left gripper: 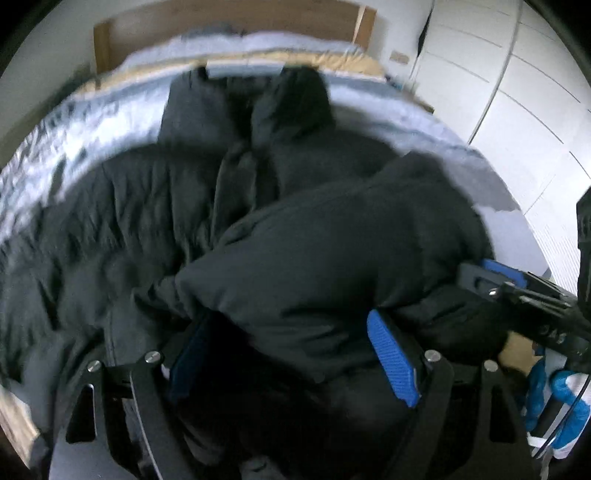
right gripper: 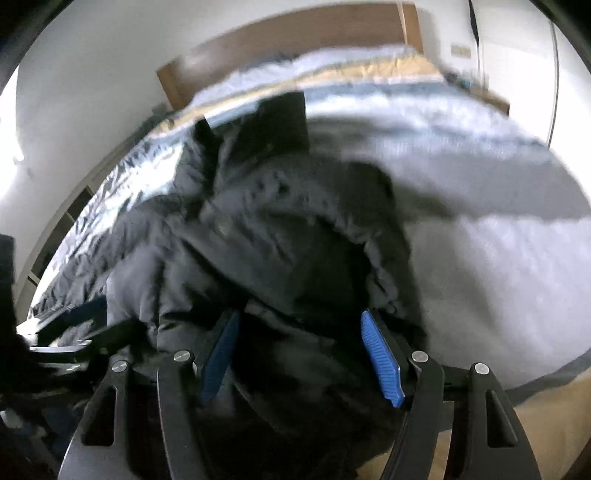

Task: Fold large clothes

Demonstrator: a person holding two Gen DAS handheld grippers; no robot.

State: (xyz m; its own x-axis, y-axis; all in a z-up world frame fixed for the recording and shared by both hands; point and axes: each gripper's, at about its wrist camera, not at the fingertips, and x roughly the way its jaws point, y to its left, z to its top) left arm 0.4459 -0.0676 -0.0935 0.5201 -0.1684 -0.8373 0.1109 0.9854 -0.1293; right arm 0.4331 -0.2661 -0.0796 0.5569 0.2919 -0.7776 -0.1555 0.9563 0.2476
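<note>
A: Where is the garment?

B: The black padded jacket (left gripper: pixel 280 236) lies on the bed (left gripper: pixel 74 140), on a pale blue-grey cover (right gripper: pixel 480 229). It reaches from the near edge of the bed up towards the wooden headboard (left gripper: pixel 229 22). One bulky part is doubled over the rest on the near side and forms a thick roll in front of both tools.

A: State of the left gripper (left gripper: pixel 288 354)?

B: Its fingers stand wide apart. The right blue pad (left gripper: pixel 391 358) is clear to see; the left pad is in shadow. Jacket fabric bulges into the gap between them. The picture is dark and blurred there, so I cannot tell whether the pads press on the fabric or only stand around it.

A: And the right gripper (right gripper: pixel 306 350)?

B: Its fingers are spread, both blue pads showing. Dark fabric lies between and under them. The right pad (right gripper: pixel 380 358) stands free of the fabric beside it, so I read the grip as released.

A: How do the two tools sit relative to each other?

B: Close together at the near edge of the bed. In the left wrist view the right gripper comes in from the right border, its blue pad just beside the jacket's folded part.

A: Surroundings?

B: White cupboard doors (left gripper: pixel 517 92) stand to the right of the bed, and a tan strip of bedding (right gripper: pixel 369 74) lies near the headboard.
</note>
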